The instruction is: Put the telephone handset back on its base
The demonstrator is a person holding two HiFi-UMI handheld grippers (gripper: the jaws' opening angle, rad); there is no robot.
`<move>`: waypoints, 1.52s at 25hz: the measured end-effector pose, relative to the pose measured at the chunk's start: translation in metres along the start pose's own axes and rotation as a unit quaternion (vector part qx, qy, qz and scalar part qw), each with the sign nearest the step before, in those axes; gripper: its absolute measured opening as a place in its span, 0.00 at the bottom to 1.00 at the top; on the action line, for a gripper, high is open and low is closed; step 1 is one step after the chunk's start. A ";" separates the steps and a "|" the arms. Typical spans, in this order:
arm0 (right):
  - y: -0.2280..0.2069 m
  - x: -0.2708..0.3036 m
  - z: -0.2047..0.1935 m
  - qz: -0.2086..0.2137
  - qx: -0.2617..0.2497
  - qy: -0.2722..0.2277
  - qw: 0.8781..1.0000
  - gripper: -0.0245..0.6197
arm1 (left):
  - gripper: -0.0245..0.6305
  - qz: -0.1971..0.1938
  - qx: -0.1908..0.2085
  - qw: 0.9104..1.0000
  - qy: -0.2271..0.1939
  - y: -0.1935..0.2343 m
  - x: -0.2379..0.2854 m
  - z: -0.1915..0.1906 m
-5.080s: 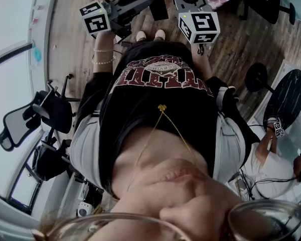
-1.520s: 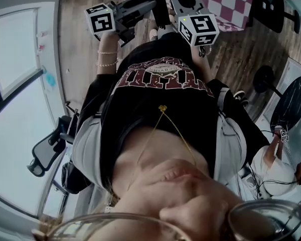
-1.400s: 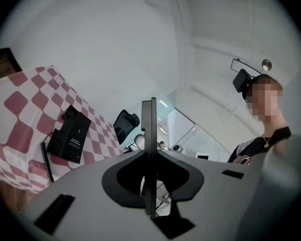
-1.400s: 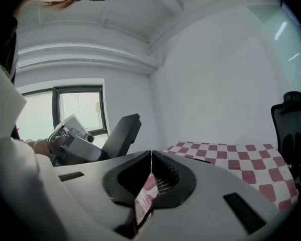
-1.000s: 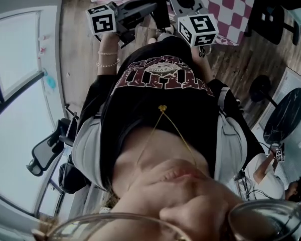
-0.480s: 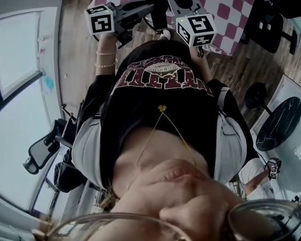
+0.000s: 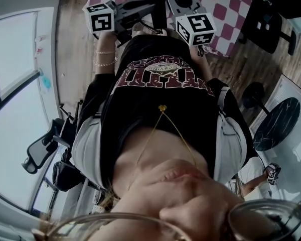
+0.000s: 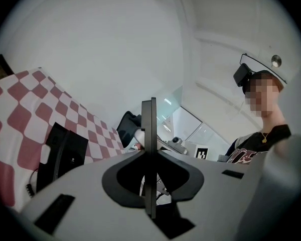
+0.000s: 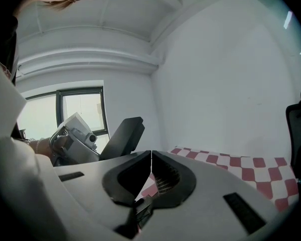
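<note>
**Both grippers empty, the telephone not yet reached**

We hold the left gripper [image 8: 149, 115] and the right gripper [image 9: 151, 157] closed on nothing, as no grasp is due yet. The black thing we take for the telephone [image 8: 65, 152] lies on the checked cloth [image 8: 20, 109], apart from both.

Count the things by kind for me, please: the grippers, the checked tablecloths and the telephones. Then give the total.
grippers: 2 (left gripper, right gripper)
checked tablecloth: 1
telephone: 1
total: 4
</note>
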State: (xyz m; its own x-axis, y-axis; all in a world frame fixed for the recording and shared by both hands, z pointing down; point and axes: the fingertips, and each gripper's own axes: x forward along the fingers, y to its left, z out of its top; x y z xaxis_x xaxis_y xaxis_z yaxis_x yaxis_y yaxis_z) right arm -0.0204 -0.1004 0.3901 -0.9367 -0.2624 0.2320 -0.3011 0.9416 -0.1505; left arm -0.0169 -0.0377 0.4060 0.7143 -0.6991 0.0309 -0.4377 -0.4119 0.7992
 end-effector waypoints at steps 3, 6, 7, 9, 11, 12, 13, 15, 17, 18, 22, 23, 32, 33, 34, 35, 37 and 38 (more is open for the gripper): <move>-0.003 0.000 -0.001 -0.006 0.001 0.002 1.000 0.07 | 0.15 0.000 0.004 1.000 0.005 0.002 0.001 0.001; -0.006 0.002 0.000 -0.014 0.002 0.003 1.000 0.07 | 0.15 -0.004 0.003 1.000 0.008 0.005 0.001 0.006; -0.008 0.004 0.000 -0.017 0.003 0.003 1.000 0.07 | 0.15 -0.006 0.002 1.000 0.011 0.007 0.001 0.007; -0.011 0.008 0.001 -0.024 0.005 0.003 1.000 0.07 | 0.15 -0.009 0.002 1.000 0.019 0.011 0.000 0.010; -0.013 0.014 0.002 -0.033 0.007 0.003 0.999 0.07 | 0.15 -0.011 0.002 1.000 0.028 0.017 -0.002 0.015; -0.014 0.017 0.004 -0.038 0.009 0.001 0.999 0.07 | 0.15 -0.013 0.001 0.999 0.033 0.019 -0.003 0.018; -0.015 0.020 0.006 -0.044 0.010 -0.001 0.999 0.07 | 0.15 -0.017 0.001 0.999 0.039 0.022 -0.005 0.021; -0.017 0.028 0.011 -0.057 0.014 -0.004 0.998 0.07 | 0.15 -0.024 0.001 0.998 0.051 0.026 -0.009 0.030; -0.017 0.037 0.015 -0.070 0.018 -0.006 0.997 0.07 | 0.15 -0.032 0.000 0.998 0.062 0.031 -0.014 0.039; -0.017 0.041 0.016 -0.077 0.020 -0.006 0.997 0.07 | 0.15 -0.036 -0.001 0.997 0.068 0.033 -0.017 0.042; -0.019 0.046 0.016 -0.095 0.025 -0.008 0.995 0.07 | 0.15 -0.047 -0.002 0.995 0.087 0.038 -0.018 0.046; -0.020 0.047 0.016 -0.099 0.027 -0.008 0.995 0.07 | 0.15 -0.049 -0.003 0.994 0.093 0.040 -0.018 0.047; -0.025 0.054 0.013 -0.152 0.043 -0.007 0.987 0.07 | 0.15 -0.082 -0.014 0.987 0.138 0.054 -0.020 0.052; -0.025 0.054 0.012 -0.158 0.046 -0.006 0.986 0.07 | 0.15 -0.085 -0.017 0.986 0.143 0.055 -0.020 0.051; -0.025 0.053 0.011 -0.163 0.048 -0.005 0.985 0.07 | 0.15 -0.087 -0.019 0.985 0.148 0.056 -0.021 0.051; -0.025 0.053 0.010 -0.169 0.050 -0.004 0.984 0.07 | 0.15 -0.090 -0.021 0.984 0.153 0.057 -0.022 0.050; -0.025 0.053 0.009 -0.179 0.054 -0.002 0.982 0.07 | 0.15 -0.093 -0.023 0.982 0.161 0.060 -0.023 0.050; -0.024 0.053 0.008 -0.184 0.056 -0.002 0.981 0.07 | 0.15 -0.094 -0.023 0.981 0.165 0.061 -0.024 0.050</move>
State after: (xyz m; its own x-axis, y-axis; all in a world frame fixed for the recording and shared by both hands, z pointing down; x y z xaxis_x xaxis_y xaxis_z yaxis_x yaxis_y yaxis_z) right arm -0.0643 -0.1391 0.3986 -0.7620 -0.5806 0.2869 -0.6360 0.7542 -0.1630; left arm -0.0885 -0.0754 0.4241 0.9217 -0.3819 0.0674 -0.2616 -0.4840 0.8350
